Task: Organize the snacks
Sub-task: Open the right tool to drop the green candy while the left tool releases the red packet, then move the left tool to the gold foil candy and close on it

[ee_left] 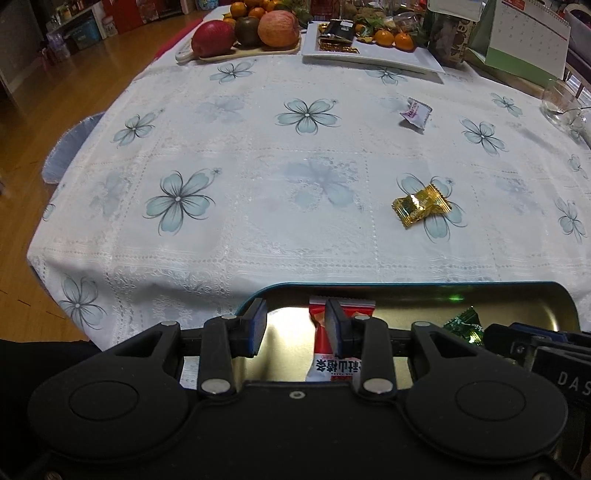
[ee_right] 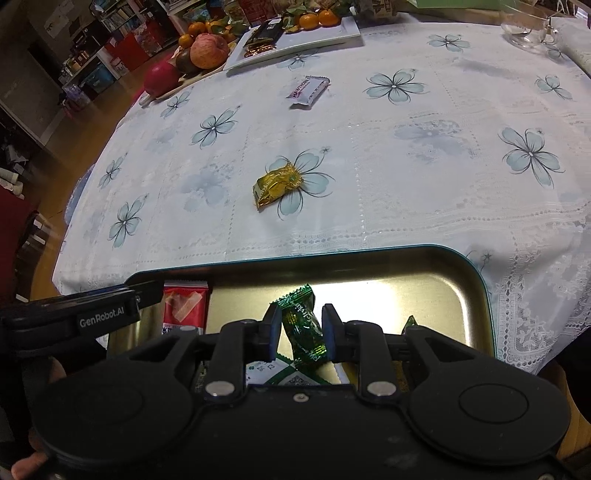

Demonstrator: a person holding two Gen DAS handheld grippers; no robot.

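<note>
Two grippers angle steeply down over a gold-lined tin tray (ee_right: 476,280) at the near table edge. Left gripper (ee_left: 295,325): jaws partly apart, nothing clamped; a red snack packet (ee_left: 325,363) lies in the tray under its right finger, contact unclear. Right gripper (ee_right: 300,328): jaws narrow, pinching a green wrapped candy (ee_right: 303,325), upright between the pads. Gripper bodies hide the tray's near half; a green-white packet (ee_right: 284,374) and a further green wrapper corner (ee_right: 410,322) show only partly. Outside the tray, on the flowered tablecloth (ee_right: 406,192): gold candy (ee_right: 277,184) near the tray, white wrapped snack (ee_right: 308,90) farther back. White plate (ee_left: 369,55) and fruit (ee_left: 277,27) sit at the far edge.
</note>
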